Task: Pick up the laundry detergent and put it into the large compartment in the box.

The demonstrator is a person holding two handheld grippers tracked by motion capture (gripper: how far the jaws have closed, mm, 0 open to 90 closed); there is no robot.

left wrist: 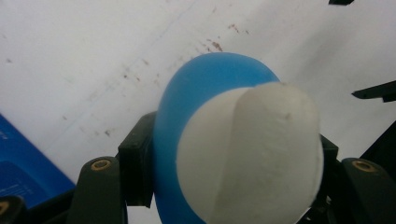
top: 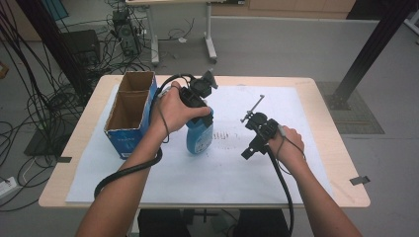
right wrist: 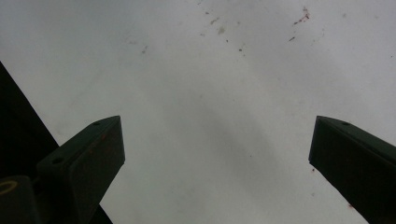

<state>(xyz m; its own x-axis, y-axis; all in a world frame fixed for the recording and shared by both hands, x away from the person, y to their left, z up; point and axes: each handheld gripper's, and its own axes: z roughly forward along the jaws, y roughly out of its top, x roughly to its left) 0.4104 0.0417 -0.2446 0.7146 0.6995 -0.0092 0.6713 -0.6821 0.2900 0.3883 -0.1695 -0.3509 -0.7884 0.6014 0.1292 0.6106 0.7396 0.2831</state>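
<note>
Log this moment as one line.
left gripper: shut on blue bottle | right gripper: open, nothing between jaws | cardboard box: open-topped, beside bottle

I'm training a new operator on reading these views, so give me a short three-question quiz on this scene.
1. True or false: the left gripper is clamped on the blue bottle.
2. How do the right gripper jaws stand: A) wide apart with nothing between them, B) shut on a cap, C) shut on paper?
3. What stands just left of the bottle in the high view?

Key:
1. True; the left gripper view shows both pads against the bottle's sides.
2. A.
3. An open-topped cardboard box with two compartments.
</note>
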